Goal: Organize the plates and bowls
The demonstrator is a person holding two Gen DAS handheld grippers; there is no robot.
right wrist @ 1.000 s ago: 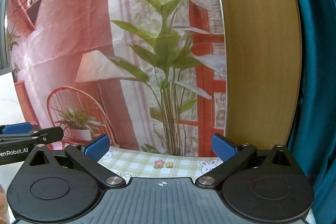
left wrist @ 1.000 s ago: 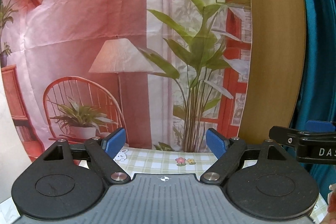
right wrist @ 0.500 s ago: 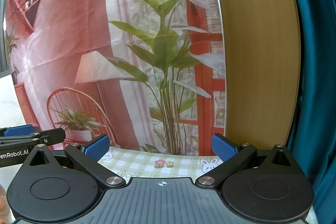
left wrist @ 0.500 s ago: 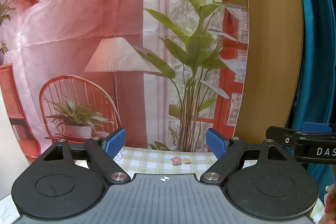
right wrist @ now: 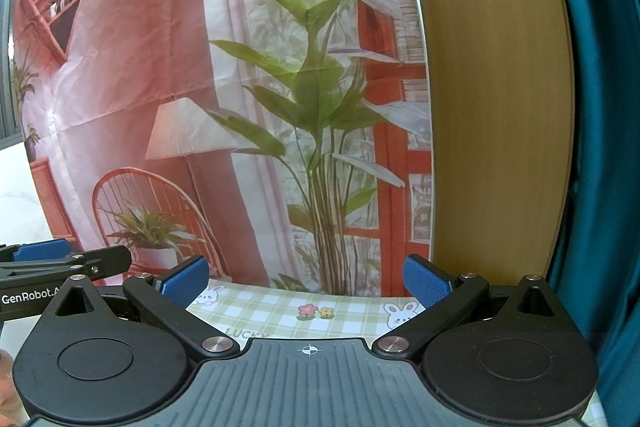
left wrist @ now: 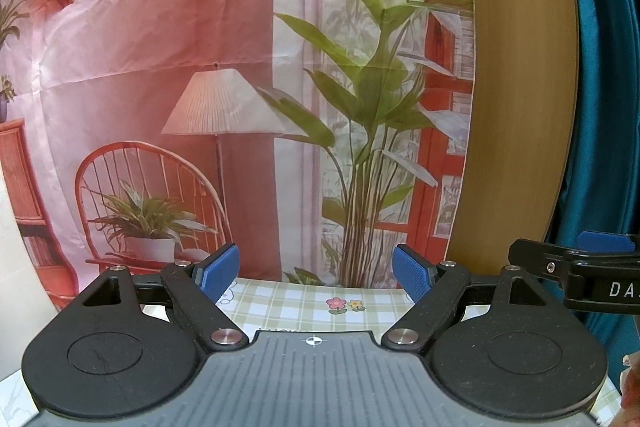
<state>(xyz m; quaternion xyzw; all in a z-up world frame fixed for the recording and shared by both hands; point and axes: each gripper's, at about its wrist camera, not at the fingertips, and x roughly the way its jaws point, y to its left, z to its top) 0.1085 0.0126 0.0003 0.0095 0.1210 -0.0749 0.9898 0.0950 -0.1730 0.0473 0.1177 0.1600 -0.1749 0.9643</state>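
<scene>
plates | bowls | neither shows in either wrist view | pose: cannot tell

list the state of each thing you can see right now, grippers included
left gripper: open, nothing between its blue pads
right gripper: open, nothing between its pads
checked tablecloth: spread flat, bare where visible
printed backdrop: hanging upright, creased
teal curtain: hanging in folds
plates and bowls: none in view

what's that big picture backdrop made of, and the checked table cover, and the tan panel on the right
Backdrop: likely thin printed fabric or plastic sheet; fold creases show. Table cover: probably printed cloth or vinyl, smooth, can't tell which. Tan panel: wood-look board, matte, faint grain, possibly laminate.
</scene>
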